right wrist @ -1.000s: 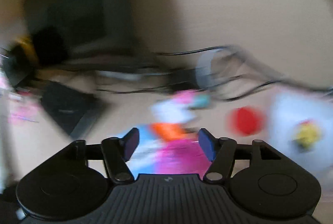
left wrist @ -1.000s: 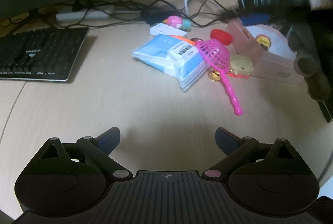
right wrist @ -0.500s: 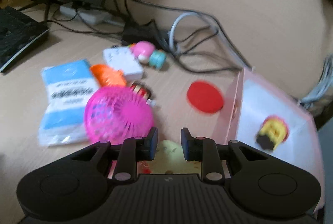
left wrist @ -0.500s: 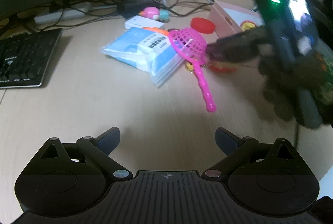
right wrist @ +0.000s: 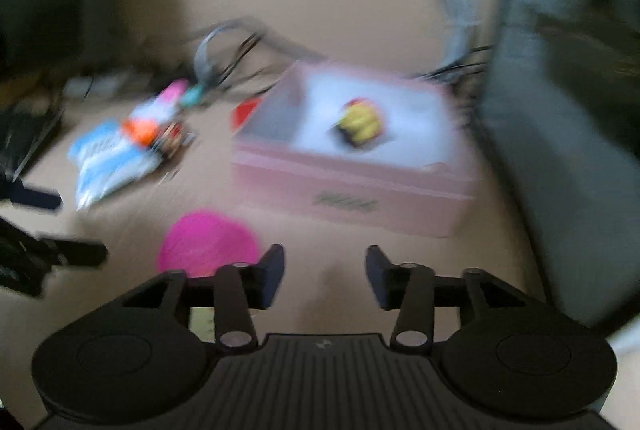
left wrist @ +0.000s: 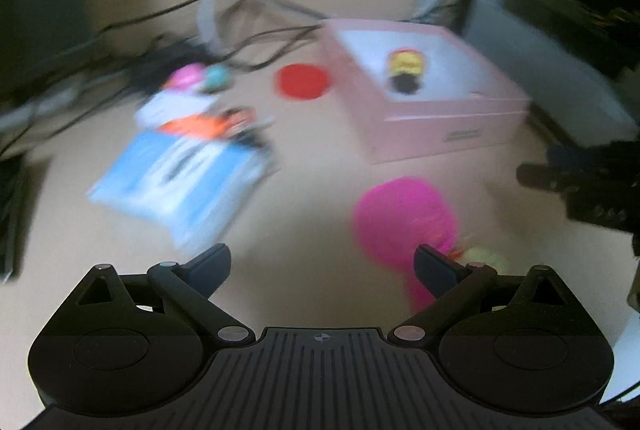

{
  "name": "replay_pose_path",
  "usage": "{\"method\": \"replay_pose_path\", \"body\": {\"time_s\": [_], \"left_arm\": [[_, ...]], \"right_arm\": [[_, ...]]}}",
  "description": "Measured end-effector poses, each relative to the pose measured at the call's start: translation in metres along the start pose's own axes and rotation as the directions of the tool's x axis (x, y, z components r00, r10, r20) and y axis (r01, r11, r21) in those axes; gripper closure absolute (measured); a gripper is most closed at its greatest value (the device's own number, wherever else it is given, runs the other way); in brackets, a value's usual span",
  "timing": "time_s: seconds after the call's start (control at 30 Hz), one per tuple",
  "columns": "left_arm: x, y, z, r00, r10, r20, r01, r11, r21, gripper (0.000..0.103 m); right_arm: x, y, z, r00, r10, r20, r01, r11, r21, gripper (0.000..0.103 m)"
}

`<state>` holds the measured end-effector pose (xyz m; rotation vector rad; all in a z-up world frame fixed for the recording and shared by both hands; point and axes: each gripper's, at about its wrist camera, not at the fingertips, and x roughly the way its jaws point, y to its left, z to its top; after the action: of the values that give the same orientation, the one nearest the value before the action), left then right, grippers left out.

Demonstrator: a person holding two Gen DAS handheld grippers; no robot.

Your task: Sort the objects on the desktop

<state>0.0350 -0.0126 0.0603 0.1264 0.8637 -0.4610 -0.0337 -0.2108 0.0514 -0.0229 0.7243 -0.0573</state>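
Observation:
Both views are blurred by motion. An open pink box point(left wrist: 440, 110) point(right wrist: 352, 186) stands on the beige desk with a yellow and black toy point(left wrist: 405, 70) point(right wrist: 360, 122) inside. A pink mesh scoop point(left wrist: 404, 218) point(right wrist: 206, 242) lies in front of it, beside a pale yellow toy point(left wrist: 486, 258). A blue and white packet point(left wrist: 180, 182) point(right wrist: 106, 158), an orange item point(left wrist: 192, 124), a pink and teal toy point(left wrist: 198, 78) and a red disc point(left wrist: 302, 81) lie to the left. My left gripper point(left wrist: 322, 264) is open and empty. My right gripper point(right wrist: 324, 270) is open and empty, just before the box.
Tangled cables point(left wrist: 240, 14) run along the back of the desk. A keyboard edge point(right wrist: 24, 134) is at the far left. A grey unit point(right wrist: 560, 150) stands right of the box. The right gripper's dark body point(left wrist: 588, 190) shows at the right of the left wrist view.
The right gripper was nearly shut over the yellow toy; it has drawn back, swung right and opened. The pink scoop and yellow toy lie nearer the front. The left gripper has moved right.

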Motion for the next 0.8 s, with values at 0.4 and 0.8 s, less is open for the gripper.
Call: {"method": "replay_pose_path", "body": {"time_s": [0.4, 0.8], "left_arm": [[0.049, -0.05, 0.024, 0.998, -0.005, -0.055, 0.01, 0.996, 0.088, 0.042], [-0.017, 0.01, -0.012, 1.0, 0.02, -0.021, -0.02, 1.0, 0.023, 0.034]], "right_arm": [[-0.034, -0.03, -0.041, 0.999, -0.04, -0.02, 0.041, 0.994, 0.097, 0.033], [-0.02, 0.042, -0.039, 0.978, 0.188, -0.086, -0.193, 0.979, -0.061, 0.024]]}}
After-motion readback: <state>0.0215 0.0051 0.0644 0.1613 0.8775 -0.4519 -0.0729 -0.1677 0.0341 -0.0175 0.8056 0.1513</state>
